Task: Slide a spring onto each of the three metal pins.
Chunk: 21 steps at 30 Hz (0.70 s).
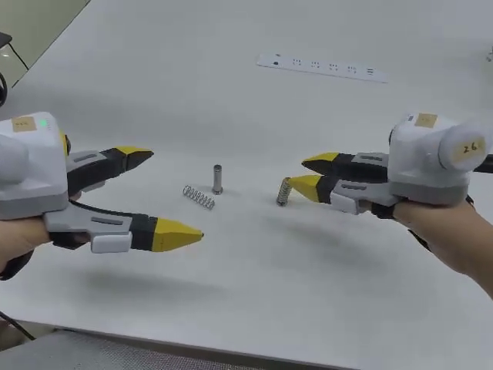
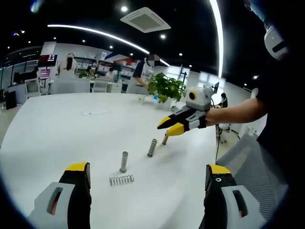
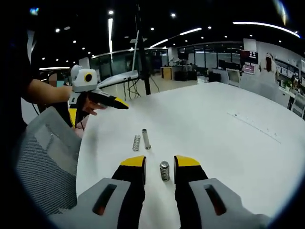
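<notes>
White tabletop [image 1: 254, 293] spreads before us in a brightly lit open office; our left gripper [image 1: 176, 193] gapes wide, empty; a loose spring [image 1: 199, 196] lies just beside an upright bare pin [image 1: 217, 179]; a standing spring [image 1: 283, 191] sits at the tips of our right gripper [image 1: 299, 173], jaws narrowly parted, clasping nothing; a power strip [image 1: 320, 66] lies beyond.
</notes>
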Each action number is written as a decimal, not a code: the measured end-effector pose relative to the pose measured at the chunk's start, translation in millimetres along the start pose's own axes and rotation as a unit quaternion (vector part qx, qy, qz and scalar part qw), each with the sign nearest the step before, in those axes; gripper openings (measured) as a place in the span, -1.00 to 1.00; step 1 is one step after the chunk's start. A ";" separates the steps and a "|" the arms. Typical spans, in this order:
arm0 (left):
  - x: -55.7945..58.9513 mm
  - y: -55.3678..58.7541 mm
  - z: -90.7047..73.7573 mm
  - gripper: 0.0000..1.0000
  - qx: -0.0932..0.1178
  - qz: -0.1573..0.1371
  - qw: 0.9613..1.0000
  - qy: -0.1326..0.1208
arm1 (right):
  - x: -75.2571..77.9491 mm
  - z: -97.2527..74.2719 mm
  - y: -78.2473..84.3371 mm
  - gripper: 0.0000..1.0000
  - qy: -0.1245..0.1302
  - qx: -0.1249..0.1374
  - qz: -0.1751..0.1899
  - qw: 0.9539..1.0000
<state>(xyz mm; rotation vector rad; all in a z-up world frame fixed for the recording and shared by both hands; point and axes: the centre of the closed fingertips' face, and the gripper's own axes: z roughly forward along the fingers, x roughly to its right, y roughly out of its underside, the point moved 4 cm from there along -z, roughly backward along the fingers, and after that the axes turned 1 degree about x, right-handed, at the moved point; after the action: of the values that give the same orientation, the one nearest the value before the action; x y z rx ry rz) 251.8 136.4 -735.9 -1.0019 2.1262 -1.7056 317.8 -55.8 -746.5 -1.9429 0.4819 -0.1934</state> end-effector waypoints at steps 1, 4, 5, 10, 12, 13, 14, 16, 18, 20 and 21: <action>0.0 -0.1 0.0 0.96 0.000 0.000 1.000 0.000 | -0.5 -1.0 0.2 -0.57 0.001 0.002 0.003 1.000; 0.3 -0.3 -0.4 0.96 0.000 0.001 1.000 0.000 | -3.8 -4.1 2.2 -0.57 0.000 0.004 0.012 1.000; 0.5 -0.2 -0.9 0.96 0.000 0.001 1.000 0.001 | -5.2 -5.4 2.2 -0.57 -0.001 0.007 0.017 1.000; 0.4 0.0 -3.1 0.96 0.001 0.000 1.000 -0.001 | -14.3 -11.4 4.4 -0.57 -0.005 0.014 0.033 0.999; 0.8 0.5 -3.5 0.96 0.000 0.000 1.000 0.000 | -17.5 -11.6 9.3 -0.57 -0.009 0.009 0.033 0.999; 1.0 0.4 -3.7 0.96 0.000 0.000 1.000 0.000 | -19.3 -11.9 11.6 -0.57 -0.011 0.006 0.035 0.999; 1.3 0.1 -4.0 0.96 0.000 0.000 1.000 0.001 | -21.1 -12.1 13.7 -0.57 -0.013 0.004 0.037 0.999; 1.7 -0.4 -4.3 0.96 0.000 0.001 1.000 0.001 | -24.2 -12.2 19.5 -0.59 -0.016 0.000 0.037 0.999; 1.6 -0.9 -4.9 0.96 0.001 0.000 1.000 0.001 | -27.2 -12.3 24.7 -0.59 -0.019 -0.005 0.040 0.999; 1.1 -0.7 -5.1 0.96 0.000 0.001 1.000 0.001 | -29.1 -12.3 29.8 -0.59 -0.020 -0.011 0.041 0.999; 1.0 -0.4 -5.2 0.96 0.000 0.000 1.000 0.001 | -29.4 -12.3 31.2 -0.59 -0.021 -0.013 0.043 0.999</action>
<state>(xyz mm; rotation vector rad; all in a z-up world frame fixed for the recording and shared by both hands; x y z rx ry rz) 248.2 139.7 -733.8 -1.0003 2.1282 -1.7068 279.3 -64.7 -767.1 -1.9438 0.5419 -0.0924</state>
